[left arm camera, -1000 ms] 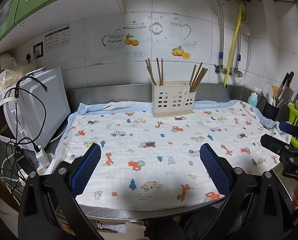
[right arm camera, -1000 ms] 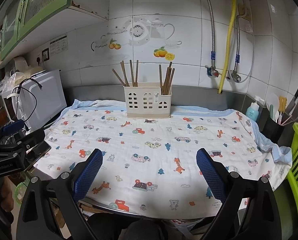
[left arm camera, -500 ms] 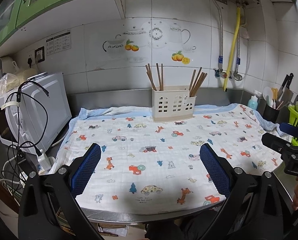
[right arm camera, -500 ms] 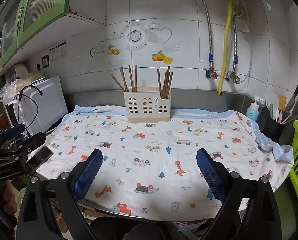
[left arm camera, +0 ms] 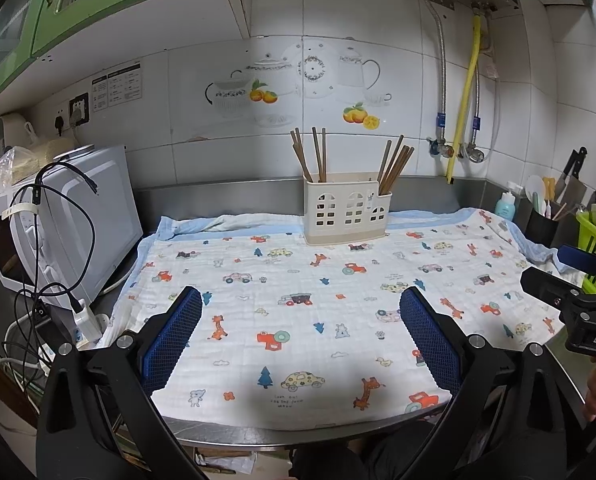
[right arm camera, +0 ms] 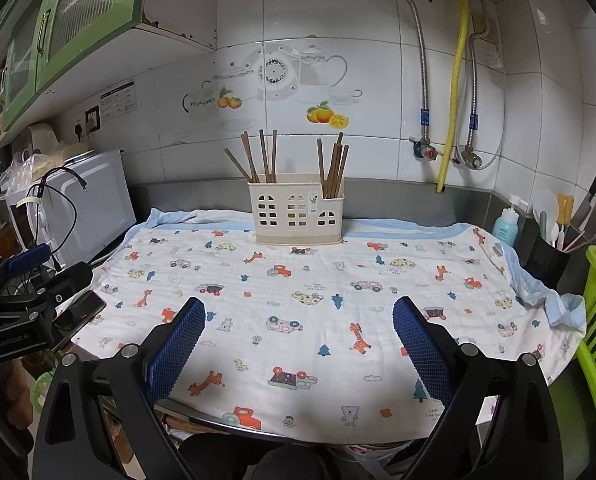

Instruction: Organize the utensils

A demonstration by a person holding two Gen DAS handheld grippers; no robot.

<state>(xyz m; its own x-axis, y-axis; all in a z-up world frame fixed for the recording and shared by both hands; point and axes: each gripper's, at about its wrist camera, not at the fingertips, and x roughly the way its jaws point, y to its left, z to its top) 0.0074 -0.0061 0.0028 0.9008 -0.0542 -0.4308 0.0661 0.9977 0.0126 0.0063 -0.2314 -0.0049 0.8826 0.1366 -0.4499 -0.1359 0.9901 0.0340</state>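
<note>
Chopsticks (left arm camera: pixel 394 166) upright in two end groups of holder (left arm camera: pixel 346 214) at cloth (left arm camera: pixel 298 320) back edge, sorted apart; left gripper (left arm camera: pixel 300 334) and right gripper (right arm camera: pixel 298 338) wide, empty, well short.

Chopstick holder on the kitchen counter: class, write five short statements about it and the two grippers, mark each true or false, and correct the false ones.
1. The chopstick holder stands upright at the back of the patterned cloth. True.
2. All the chopsticks sit in one compartment. False: they form two groups, at the left end and at the right end.
3. The right gripper is shut on a chopstick. False: it is open and holds nothing.
4. The left gripper is open and holds nothing. True.
5. Loose chopsticks lie on the cloth. False: none lies there.
</note>
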